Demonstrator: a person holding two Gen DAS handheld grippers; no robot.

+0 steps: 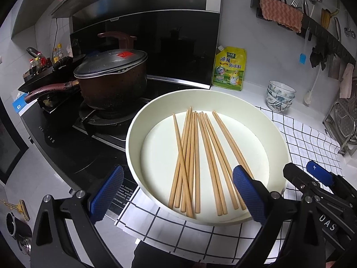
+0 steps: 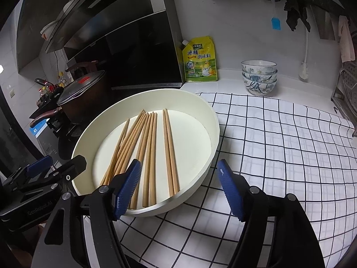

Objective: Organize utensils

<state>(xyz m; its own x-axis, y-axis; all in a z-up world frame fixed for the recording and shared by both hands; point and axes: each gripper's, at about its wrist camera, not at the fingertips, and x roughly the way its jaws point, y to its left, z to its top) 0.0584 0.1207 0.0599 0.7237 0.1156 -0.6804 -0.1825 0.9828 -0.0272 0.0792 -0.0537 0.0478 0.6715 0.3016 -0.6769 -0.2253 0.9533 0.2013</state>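
Several wooden chopsticks (image 1: 194,156) (image 2: 149,147) lie loosely fanned in a round white tray (image 1: 131,134) (image 2: 214,120) on a checked cloth. My left gripper (image 1: 178,178) hovers open over the tray's near left edge. One blue pad is outside the rim above the stove, the other above the chopstick ends. My right gripper (image 2: 180,165) is open too and straddles the tray's near right rim without touching it, its left pad over the chopsticks. Each gripper shows in the other's view: the right gripper (image 1: 303,172) and the left gripper (image 2: 59,164). Neither holds anything.
A lidded brown pot (image 1: 111,78) sits on the black stove left of the tray. A yellow seasoning pouch (image 1: 229,69) and stacked patterned bowls (image 1: 280,95) stand at the back wall. The checked cloth (image 2: 279,145) spreads right toward a metal dish rack (image 1: 343,122). A wall rail (image 1: 312,22) holds hanging utensils.
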